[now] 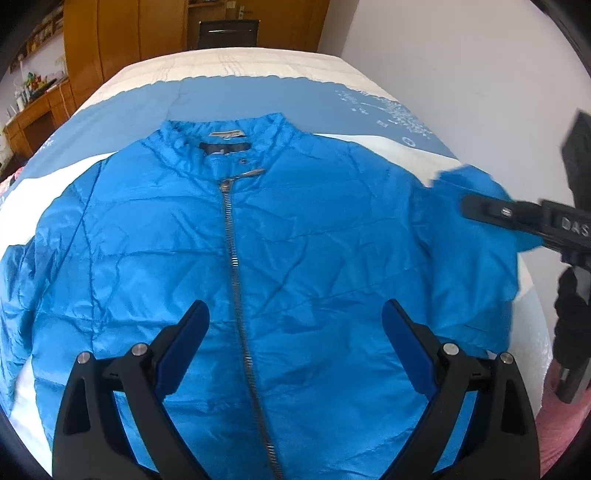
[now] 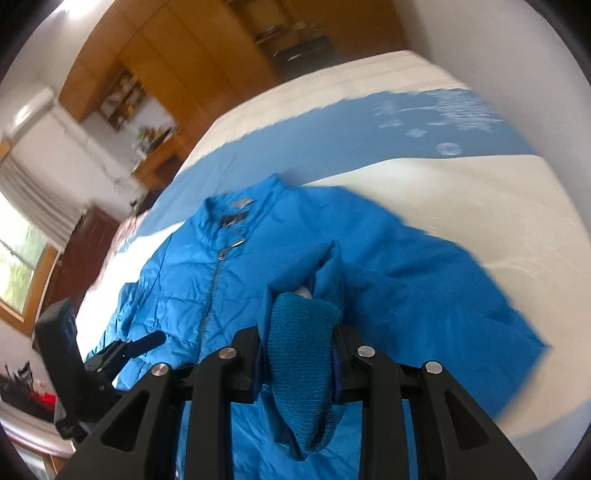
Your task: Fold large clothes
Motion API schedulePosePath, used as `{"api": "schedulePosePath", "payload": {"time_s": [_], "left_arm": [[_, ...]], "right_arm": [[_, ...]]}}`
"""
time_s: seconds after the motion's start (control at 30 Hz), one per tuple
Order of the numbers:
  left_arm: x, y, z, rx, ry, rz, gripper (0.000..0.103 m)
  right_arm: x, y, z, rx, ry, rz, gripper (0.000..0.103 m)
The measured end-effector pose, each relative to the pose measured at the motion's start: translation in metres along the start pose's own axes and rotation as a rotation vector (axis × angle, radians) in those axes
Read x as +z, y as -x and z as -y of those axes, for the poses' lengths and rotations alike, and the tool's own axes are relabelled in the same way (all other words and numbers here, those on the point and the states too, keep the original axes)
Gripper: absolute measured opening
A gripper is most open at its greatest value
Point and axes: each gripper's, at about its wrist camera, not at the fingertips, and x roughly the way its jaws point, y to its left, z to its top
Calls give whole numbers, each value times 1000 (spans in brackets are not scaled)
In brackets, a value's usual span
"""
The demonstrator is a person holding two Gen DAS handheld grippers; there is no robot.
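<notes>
A bright blue zipped jacket (image 1: 280,236) lies face up and spread flat on the bed, collar at the far side. My left gripper (image 1: 295,317) is open and empty, hovering over the jacket's lower front across the zipper. My right gripper (image 2: 299,350) is shut on the knit cuff (image 2: 301,369) of the jacket's right sleeve (image 2: 424,280) and holds it lifted above the jacket body. The right gripper also shows in the left wrist view (image 1: 480,210) at the right edge, holding the sleeve end up.
The bed (image 1: 236,62) has a white and blue cover. A white wall (image 1: 443,44) runs along its right side. Wooden wardrobes (image 1: 122,33) and a desk (image 1: 33,118) stand beyond the far and left sides. A pink cloth (image 1: 561,413) lies at the near right.
</notes>
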Motion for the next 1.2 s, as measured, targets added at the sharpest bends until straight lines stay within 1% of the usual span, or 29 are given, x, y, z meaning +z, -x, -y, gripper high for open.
{"api": "schedulePosePath", "payload": {"time_s": [0.07, 0.1, 0.13, 0.17, 0.2, 0.23, 0.27, 0.3, 0.33, 0.4, 0.5, 0.6, 0.67, 0.73, 0.8, 0.87, 1.0, 1.13, 1.2], "left_arm": [[1, -4, -4, 3, 5, 2, 93], [1, -6, -6, 0, 12, -2, 93], [1, -8, -7, -7, 18, -10, 93], [1, -10, -7, -14, 21, -17, 93], [1, -13, -7, -21, 22, -25, 93], [1, -15, -7, -27, 24, -33, 93], [1, -17, -7, -39, 27, -40, 94], [2, -19, -6, -50, 31, -44, 94], [2, -20, -6, -61, 36, -48, 94], [4, -24, -5, -51, 43, -60, 94], [11, -37, -5, -59, 65, -94, 94], [20, -55, -7, -57, 109, -133, 94], [26, -67, -10, -38, 144, -148, 94], [30, -71, -10, -13, 152, -133, 94], [32, -73, -10, 1, 159, -119, 92], [30, -70, -10, -6, 172, -107, 91], [22, -60, -15, -36, 201, -98, 92], [22, -48, -22, -67, 230, -64, 92], [27, -47, -27, -63, 252, -43, 93]], "right_arm": [[6, -22, -14, 35, 27, -44, 29], [9, -33, -21, 55, 39, -67, 32], [9, -37, -24, 74, 43, -82, 38], [10, -41, -25, 119, 35, -95, 46], [11, -42, -25, 158, 25, -101, 49], [11, -41, -25, 211, 17, -107, 49], [11, -39, -25, 242, 18, -106, 49], [11, -36, -25, 251, 18, -101, 49], [10, -30, -20, 233, 15, -91, 49], [9, -18, -11, 179, 12, -64, 49], [7, 4, 12, 48, -19, 4, 49], [7, 12, 30, -20, -58, 33, 49], [8, 13, 40, -34, -77, 47, 49], [9, 11, 52, -43, -98, 45, 49], [10, 11, 58, -34, -107, 44, 49], [10, 14, 60, -30, -110, 53, 49], [11, 24, 63, -66, -112, 58, 49], [5, 21, 58, -98, -84, 22, 49], [2, 14, 56, -111, -76, -2, 49]]}}
